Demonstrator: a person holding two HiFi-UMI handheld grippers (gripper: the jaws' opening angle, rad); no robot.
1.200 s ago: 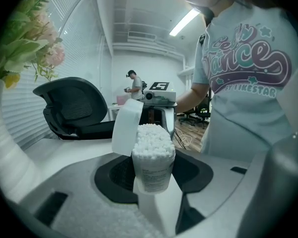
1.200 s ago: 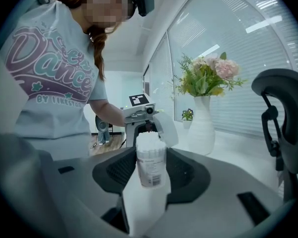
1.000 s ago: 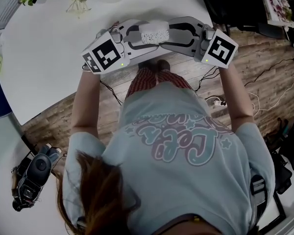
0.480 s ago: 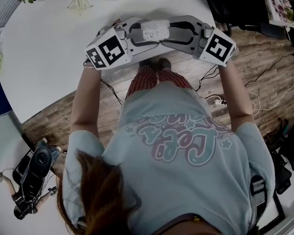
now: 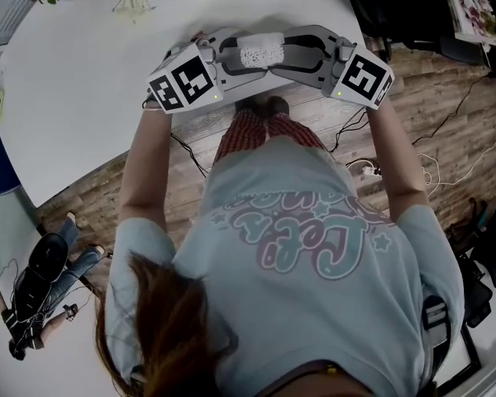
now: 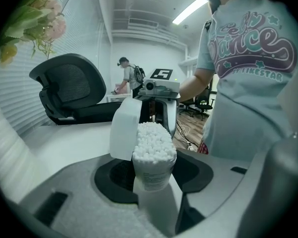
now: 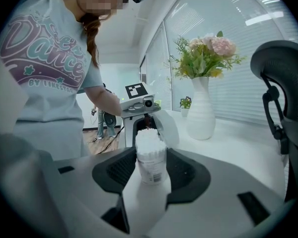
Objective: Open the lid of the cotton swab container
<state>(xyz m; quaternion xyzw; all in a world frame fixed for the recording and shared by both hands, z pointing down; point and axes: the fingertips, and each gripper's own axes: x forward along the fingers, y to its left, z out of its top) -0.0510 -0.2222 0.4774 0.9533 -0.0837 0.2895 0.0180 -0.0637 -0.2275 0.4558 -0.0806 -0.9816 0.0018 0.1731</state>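
T-shirt print [image 7: 39, 46]: "Dance" in large script, with "BY LIKESTAR" in small capitals beneath
Line above "Dance": partly cut off, unreadable
Label on cotton swab container [image 7: 151, 168]: fine print, too small to read
Left marker cube [image 5: 182, 85], right marker cube [image 5: 365, 79]: black-and-white square codes, no letters

The white worktop [image 5: 83, 98] bears a white vase [image 7: 201, 118] of flowers, a small potted plant [image 7: 185, 104] just beside the vase, and, well apart from the vase, the open cotton swab container [image 7: 150, 157], contact unclear.

Cotton swab container [image 5: 260, 55] with swabs showing
Left gripper [image 5: 238, 58] and right gripper [image 5: 286, 56] face tip to tip, gripping it between them.
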